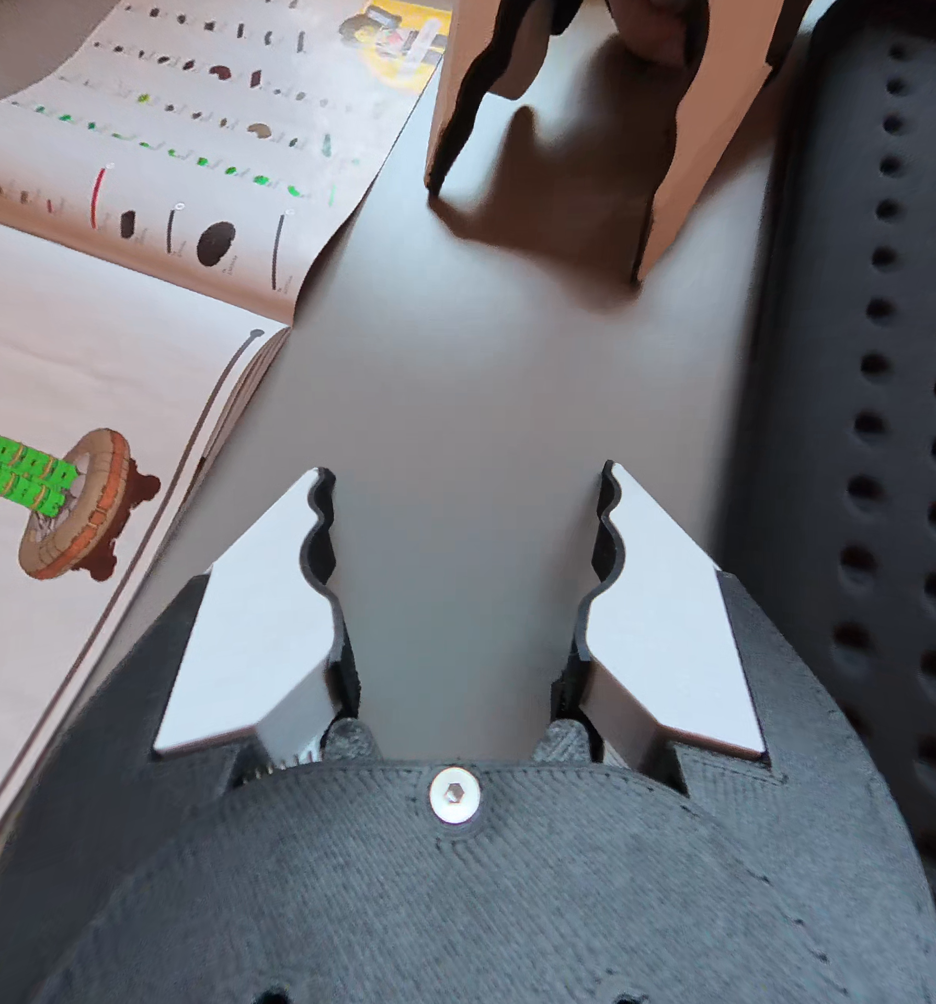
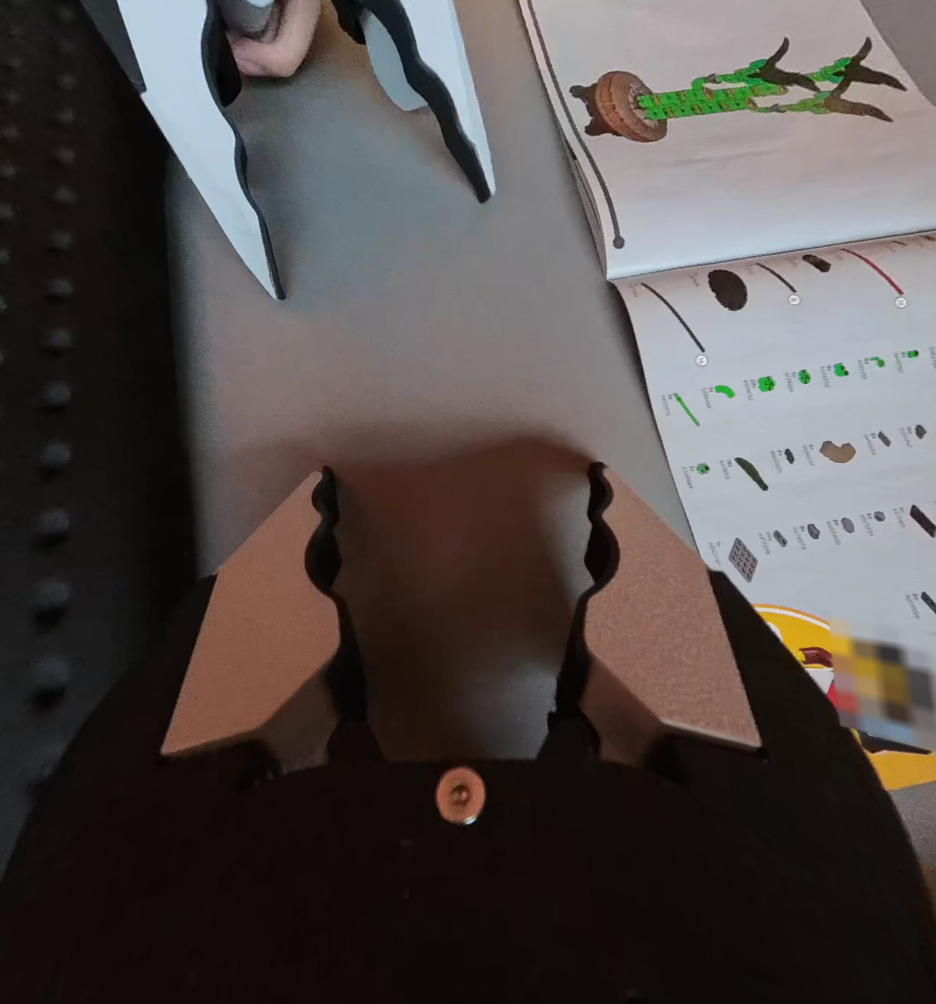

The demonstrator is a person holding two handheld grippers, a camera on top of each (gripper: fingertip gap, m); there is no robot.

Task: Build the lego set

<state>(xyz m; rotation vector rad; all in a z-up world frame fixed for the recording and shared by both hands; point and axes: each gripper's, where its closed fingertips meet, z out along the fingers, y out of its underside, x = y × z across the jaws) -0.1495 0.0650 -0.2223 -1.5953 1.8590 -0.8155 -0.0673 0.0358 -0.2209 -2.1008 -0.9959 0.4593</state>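
Left wrist view: my white-fingered left gripper (image 1: pixel 467 472) is spread wide with nothing between its wavy black pads, above a plain grey tabletop (image 1: pixel 455 380). Facing it farther off is my brown-fingered right gripper (image 1: pixel 536 233), also parted and holding nothing. An open paper instruction booklet (image 1: pixel 102 304) for the lego set lies flat on the left. A black perforated mat (image 1: pixel 889 380) runs along the right edge.

Right wrist view: the right gripper (image 2: pixel 460 470) is wide open and empty over the tabletop (image 2: pixel 428 353). The left gripper (image 2: pixel 384 244) points toward it from the top. The booklet (image 2: pixel 808 407) lies to the right, the mat (image 2: pixel 47 380) to the left. No loose bricks are visible.
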